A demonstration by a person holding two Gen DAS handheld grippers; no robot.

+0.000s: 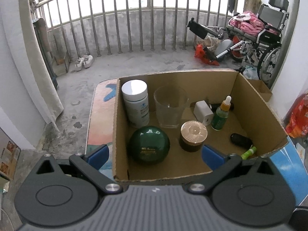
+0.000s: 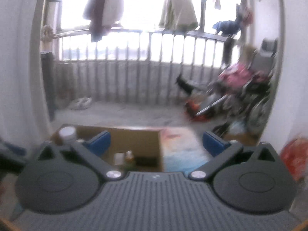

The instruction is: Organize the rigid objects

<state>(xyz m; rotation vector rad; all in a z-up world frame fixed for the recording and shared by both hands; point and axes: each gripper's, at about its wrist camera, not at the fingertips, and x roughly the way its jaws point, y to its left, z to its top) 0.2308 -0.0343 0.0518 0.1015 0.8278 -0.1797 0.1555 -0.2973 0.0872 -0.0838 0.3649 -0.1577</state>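
Note:
A cardboard box (image 1: 258, 107) stands on a painted table (image 1: 100, 115). Inside are a white pill bottle (image 1: 135, 102), a clear glass (image 1: 170, 106), a round green jar (image 1: 149, 147), a brown jar with a copper lid (image 1: 193, 138), a white charger (image 1: 203, 112), a green dropper bottle (image 1: 221, 114), a black oval case (image 1: 240, 140) and a green tube (image 1: 249, 152). My left gripper (image 1: 155, 156) is open and empty over the box's near wall, its fingers either side of the green jar. My right gripper (image 2: 156, 143) is open and empty; its blurred view shows the box (image 2: 132, 140) below.
A wheelchair (image 1: 261, 38) piled with pink clothes stands at the back right by the railing (image 1: 134, 23). White shoes (image 1: 83, 62) lie on the concrete floor. A red bag (image 1: 298, 119) sits at the right. Laundry (image 2: 104, 9) hangs above.

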